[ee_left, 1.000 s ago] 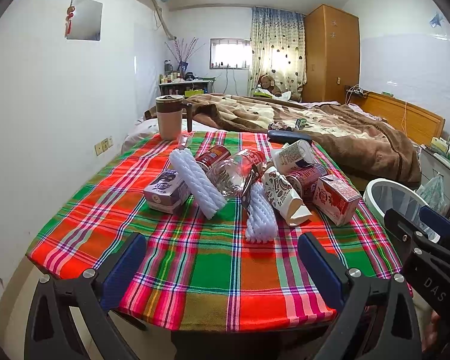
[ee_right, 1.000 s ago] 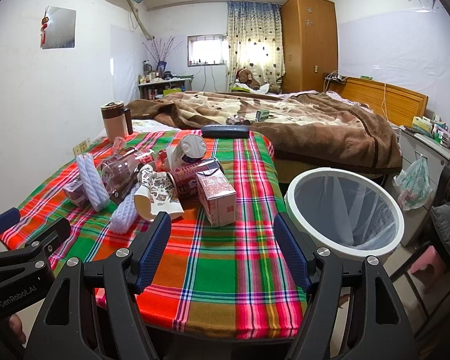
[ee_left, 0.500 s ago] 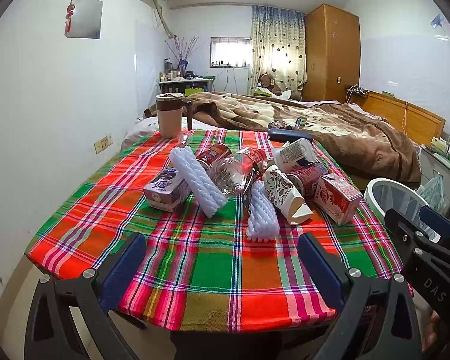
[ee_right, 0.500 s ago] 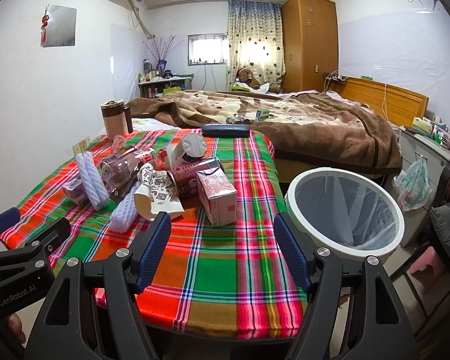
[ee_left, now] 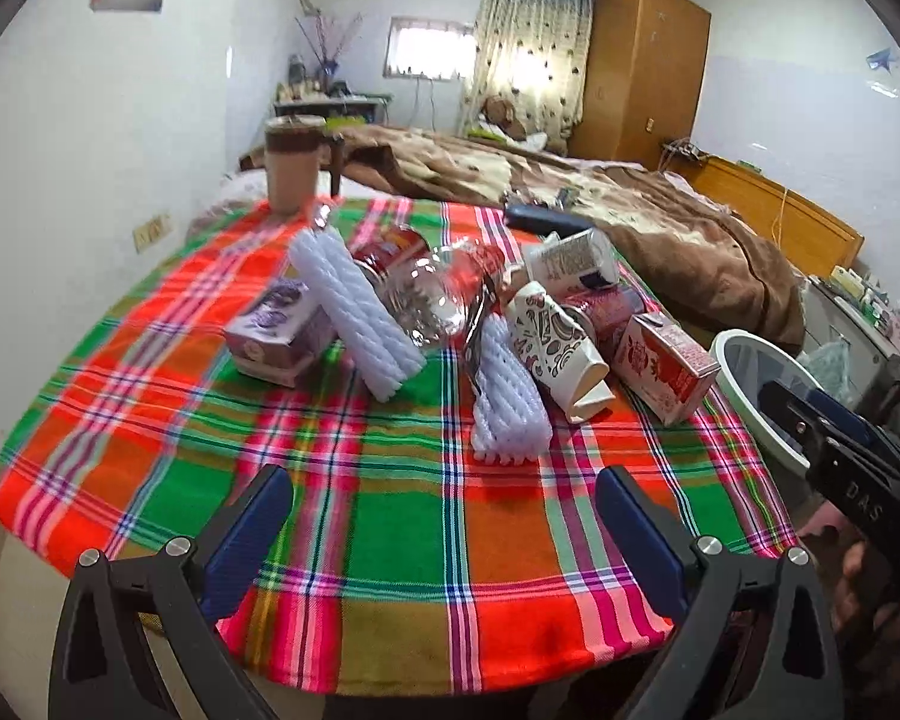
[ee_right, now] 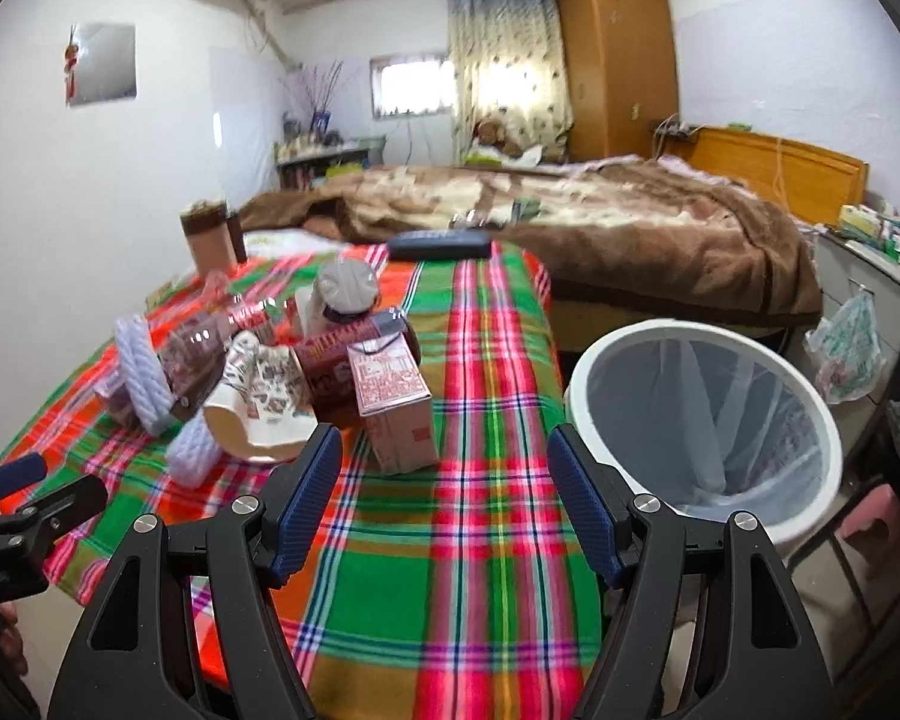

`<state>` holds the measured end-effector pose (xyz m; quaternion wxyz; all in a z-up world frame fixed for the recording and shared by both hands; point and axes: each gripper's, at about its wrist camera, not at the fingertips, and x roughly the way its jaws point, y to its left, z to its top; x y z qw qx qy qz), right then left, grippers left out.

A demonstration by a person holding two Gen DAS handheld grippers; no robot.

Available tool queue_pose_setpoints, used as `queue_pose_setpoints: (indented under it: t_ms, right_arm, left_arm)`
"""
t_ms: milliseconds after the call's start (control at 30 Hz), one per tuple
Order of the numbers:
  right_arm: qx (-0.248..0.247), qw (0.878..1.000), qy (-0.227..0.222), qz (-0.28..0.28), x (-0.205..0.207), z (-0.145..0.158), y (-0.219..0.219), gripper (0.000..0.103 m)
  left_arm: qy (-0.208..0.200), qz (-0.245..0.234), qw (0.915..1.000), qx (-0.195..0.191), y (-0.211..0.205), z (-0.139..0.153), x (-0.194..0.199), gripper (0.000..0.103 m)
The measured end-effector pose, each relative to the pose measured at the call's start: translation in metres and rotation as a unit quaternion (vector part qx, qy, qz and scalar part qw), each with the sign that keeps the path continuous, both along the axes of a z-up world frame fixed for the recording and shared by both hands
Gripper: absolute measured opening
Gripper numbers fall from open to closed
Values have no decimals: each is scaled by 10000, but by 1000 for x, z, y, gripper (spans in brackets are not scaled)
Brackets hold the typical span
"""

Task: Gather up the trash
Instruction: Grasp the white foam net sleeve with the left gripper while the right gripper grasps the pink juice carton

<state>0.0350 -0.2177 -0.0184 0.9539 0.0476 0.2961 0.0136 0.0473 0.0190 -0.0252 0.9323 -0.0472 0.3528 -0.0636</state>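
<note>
On the plaid tablecloth (ee_left: 390,516), a cluster of trash lies across the middle of the table. Taking the clear plastic bottle (ee_left: 444,297) at the centre of the pile as the landmark and going left to right: farthest left of it sits a small purple carton (ee_left: 276,333). Leaning between that carton and the bottle is a white foam net sleeve (ee_left: 354,312). A red can (ee_left: 384,252) lies just behind the bottle. In front of the bottle, nearer the camera, lies a second foam sleeve (ee_left: 507,402). Right of the bottle rests a crushed patterned paper cup (ee_left: 555,354), with a white carton (ee_left: 573,258) and another red can (ee_left: 606,309) behind it. Farthest right of the bottle stands a red-and-white drink box (ee_left: 666,366). A brown lidded tumbler (ee_left: 294,165) stands well behind the bottle, at the table's far edge.

Beyond the table's right edge is a white bin (ee_right: 705,420) lined with a clear bag.

The left gripper (ee_left: 444,531) hovers over the near cloth, fingers spread wide, holding nothing. The right gripper (ee_right: 444,504) is likewise spread and empty, with the drink box (ee_right: 396,408) just beyond its fingertips.
</note>
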Motion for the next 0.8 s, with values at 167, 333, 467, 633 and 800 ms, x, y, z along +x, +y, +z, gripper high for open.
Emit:
queue_pose_setpoints:
  t_ms: [167,333,467,633,800]
  right_arm:
    - [29,9997,126,229,19,-4,5,72]
    - [-39,9987,368,342,33,-10,8,72]
    - [49,9981,479,376,40,-12,5,72]
    - [70,9975,559,423,50,-12,8,59]
    - [117,9965,649,510,57,-14,10,58]
  left_arm:
    - [357,-141,9986,-357,7,-7,21,98]
    - [579,-300,9971,-389,4,-11,37,98]
    - [691,-270,9966,-351,0,-12,47,98]
    - [753,-269,9967,-127,-9,-14,65,84]
    - [887,-317,9953,-233,-14,-19,81,77]
